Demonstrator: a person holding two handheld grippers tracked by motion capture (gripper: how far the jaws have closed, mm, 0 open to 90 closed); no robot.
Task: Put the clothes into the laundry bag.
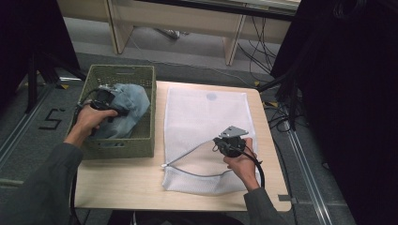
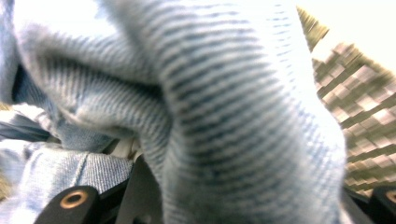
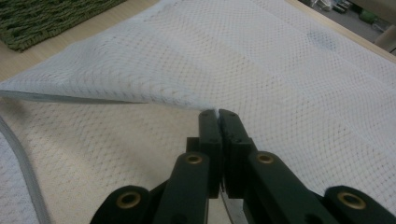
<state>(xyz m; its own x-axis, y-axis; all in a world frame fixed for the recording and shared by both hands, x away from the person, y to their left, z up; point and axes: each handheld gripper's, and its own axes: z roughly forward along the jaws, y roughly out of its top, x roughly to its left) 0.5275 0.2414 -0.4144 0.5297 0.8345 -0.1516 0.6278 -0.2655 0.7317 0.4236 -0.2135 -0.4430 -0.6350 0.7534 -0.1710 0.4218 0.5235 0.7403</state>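
A pale blue denim garment [image 1: 130,107] lies bunched in a green woven basket [image 1: 141,144] at the table's left. My left gripper [image 1: 112,108] reaches into the basket and is shut on a fold of the garment [image 2: 224,116], which bulges up between the jaws. A white mesh laundry bag [image 1: 206,112] lies flat on the table to the right of the basket. My right gripper [image 1: 221,142] is shut on the edge of the bag's upper layer [image 3: 218,114] and holds it raised. This leaves the zipped mouth [image 1: 187,157] gaping toward the basket.
The basket's wall [image 2: 359,102] stands just behind the garment, and its corner [image 3: 42,18] lies beyond the bag. Bare wooden tabletop [image 1: 117,187] runs along the near edge. Cables [image 1: 281,117] trail on the floor at the right, and furniture legs stand behind the table.
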